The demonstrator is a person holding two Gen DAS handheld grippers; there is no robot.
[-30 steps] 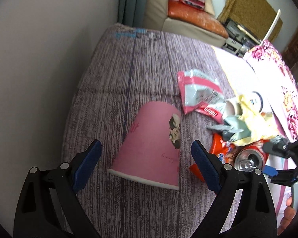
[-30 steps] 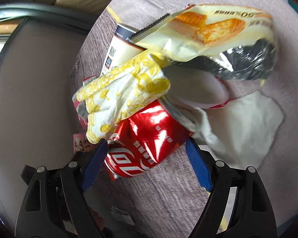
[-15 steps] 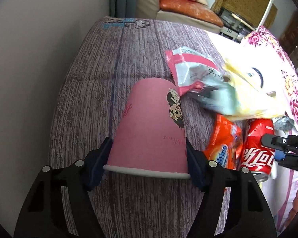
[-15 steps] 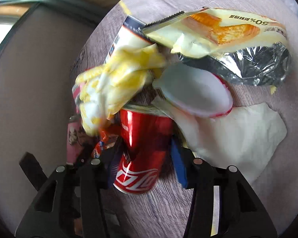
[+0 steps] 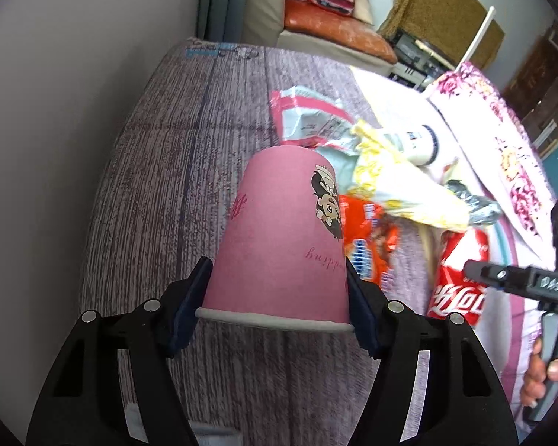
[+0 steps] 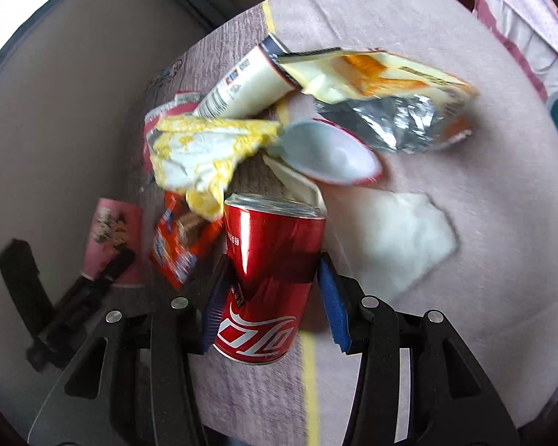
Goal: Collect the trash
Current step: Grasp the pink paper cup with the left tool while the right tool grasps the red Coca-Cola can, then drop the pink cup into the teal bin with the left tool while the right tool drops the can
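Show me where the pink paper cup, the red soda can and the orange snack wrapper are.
pink paper cup [image 5: 279,238], left wrist view, middle of its side wall.
red soda can [image 6: 275,260], right wrist view, middle of its dented side.
orange snack wrapper [image 5: 368,238], left wrist view, its printed front.

My left gripper [image 5: 275,297] points steeply down, its two black arms spread from the near edge of its own view, the blue pads clamped on either side of the pink cup [image 5: 279,238] close to its rim. The jaws have just been closing and the cup sits between them. My right gripper [image 6: 269,297] also tilts steeply down, its blue pads pressed on the sides of the red can [image 6: 271,275]; its jaws have just been closing too. In the left view, my right hand [image 5: 543,375] shows at the right edge, fingers curled round the gripper's handle.
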